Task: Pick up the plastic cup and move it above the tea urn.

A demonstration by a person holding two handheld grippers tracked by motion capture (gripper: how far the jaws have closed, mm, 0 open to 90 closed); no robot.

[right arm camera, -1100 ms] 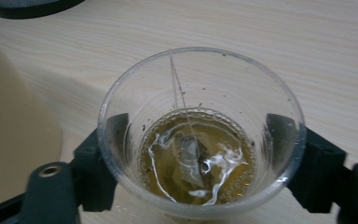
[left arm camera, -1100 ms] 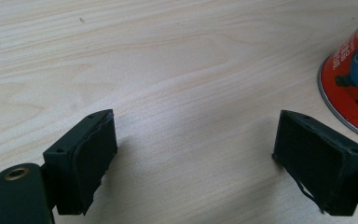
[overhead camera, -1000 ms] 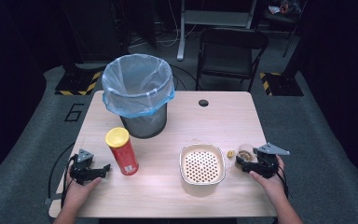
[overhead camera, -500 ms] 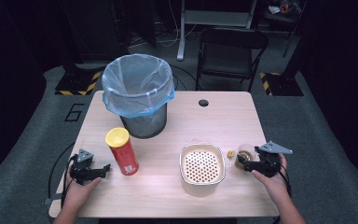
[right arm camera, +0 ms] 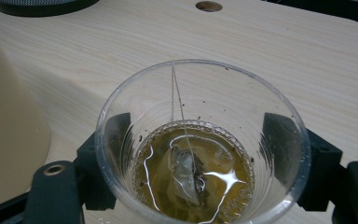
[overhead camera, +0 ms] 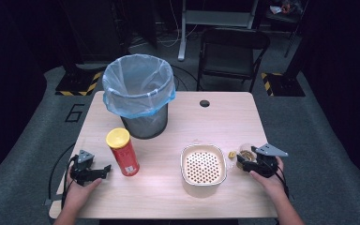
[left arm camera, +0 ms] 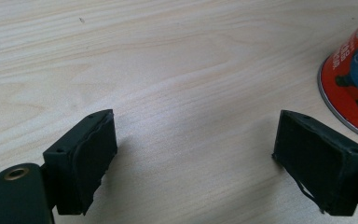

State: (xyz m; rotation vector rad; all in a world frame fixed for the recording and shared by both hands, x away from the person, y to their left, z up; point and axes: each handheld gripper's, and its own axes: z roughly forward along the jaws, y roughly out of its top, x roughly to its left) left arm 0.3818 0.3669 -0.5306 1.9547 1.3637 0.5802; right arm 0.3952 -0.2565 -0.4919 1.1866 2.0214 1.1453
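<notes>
High view. Your right gripper (overhead camera: pixel 240 161) sits near the right edge of the table (overhead camera: pixel 225 117), toward its near right corner, with the clear plastic cup (overhead camera: pixel 246 151) at its jaws. Just left of the cup lies a small tan scrap (overhead camera: pixel 232 153); left of that stands a cream perforated strainer basket (overhead camera: pixel 203 164). Your left gripper (overhead camera: pixel 104 169) rests near the near left corner, just left of the red crisp tube with the yellow lid (overhead camera: pixel 123 151). A wire bin lined with a blue bag (overhead camera: pixel 139 95) stands toward the far left.

Left gripper view. The jaws are spread wide over bare wood with nothing between them. The base of the red tube (left arm camera: pixel 354 79) shows at the right, clear of the right-hand pad (left arm camera: pixel 319 161).

Right gripper view. The cup (right arm camera: pixel 200 140) stands between the jaws, which have just been closing around it. Both pads (right arm camera: pixel 279 140) sit against its wall, so treat this as a grasp. Inside lie a used tea bag (right arm camera: pixel 186 170) in shallow amber liquid and a string running up to the rim.

Handling. Judge the cup light, thin-walled, easily crushed and slippery. Grip the lower wall, where it is stiffest, apply only light pressure, and keep it upright so the liquid stays in.
</notes>
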